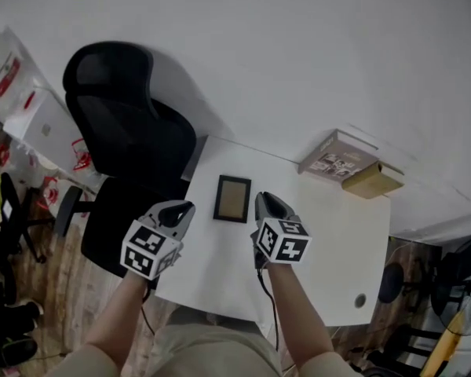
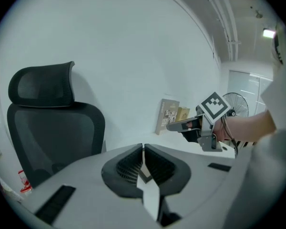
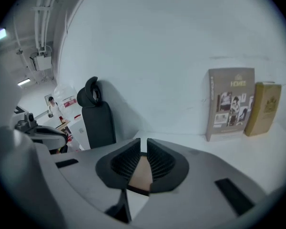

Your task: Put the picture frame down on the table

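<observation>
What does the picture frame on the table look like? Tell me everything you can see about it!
The picture frame is a small rectangle with a thin dark border and a plain brownish middle. No picture can be made out in it. It lies flat on the white table, toward the side where the black chair stands. It sits between the left claw and the right claw, and neither touches it. Nothing rests on it.

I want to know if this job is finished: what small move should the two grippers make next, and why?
Probably draw the left gripper and right gripper back toward the person: the picture frame already lies flat on the table between them, and neither holds anything, jaws close together.
</observation>
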{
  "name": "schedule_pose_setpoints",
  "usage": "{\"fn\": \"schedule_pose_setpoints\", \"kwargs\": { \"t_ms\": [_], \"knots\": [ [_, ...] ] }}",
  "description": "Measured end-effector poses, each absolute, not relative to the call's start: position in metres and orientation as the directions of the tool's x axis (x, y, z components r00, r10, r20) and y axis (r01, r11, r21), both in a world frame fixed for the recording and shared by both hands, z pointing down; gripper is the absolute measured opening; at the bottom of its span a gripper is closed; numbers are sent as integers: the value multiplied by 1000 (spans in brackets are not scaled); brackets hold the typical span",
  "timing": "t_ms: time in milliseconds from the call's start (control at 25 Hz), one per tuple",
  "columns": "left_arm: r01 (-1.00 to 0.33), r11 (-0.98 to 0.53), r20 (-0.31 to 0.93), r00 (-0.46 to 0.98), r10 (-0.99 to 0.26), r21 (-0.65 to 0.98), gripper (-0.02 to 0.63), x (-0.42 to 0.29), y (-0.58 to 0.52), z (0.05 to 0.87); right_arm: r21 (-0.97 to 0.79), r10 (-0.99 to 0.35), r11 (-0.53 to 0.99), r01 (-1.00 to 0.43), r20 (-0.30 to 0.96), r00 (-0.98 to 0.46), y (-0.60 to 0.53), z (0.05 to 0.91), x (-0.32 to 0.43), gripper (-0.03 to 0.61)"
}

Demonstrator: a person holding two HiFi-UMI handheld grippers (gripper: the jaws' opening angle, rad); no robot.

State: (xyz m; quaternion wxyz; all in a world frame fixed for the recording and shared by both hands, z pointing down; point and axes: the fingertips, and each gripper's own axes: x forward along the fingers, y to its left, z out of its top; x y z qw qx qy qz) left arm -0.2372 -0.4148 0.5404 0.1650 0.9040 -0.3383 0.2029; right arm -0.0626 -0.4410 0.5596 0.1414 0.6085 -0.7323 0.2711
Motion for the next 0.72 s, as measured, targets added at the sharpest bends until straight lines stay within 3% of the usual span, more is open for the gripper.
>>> {"fn": "schedule_pose_setpoints", "kwargs": {
  "t_ms": [520,720],
  "knots": [
    [-631,-776,314,739,-596,13,31,-198,-391,419,-82,-935,234,-969,253,-247,-373,390,-35,23],
    [-591,-806,270,771,-576,-31,31,-178,-370,382,-158,-933,283,-946,184,-310,-345,357,-32,23]
  ]
}}
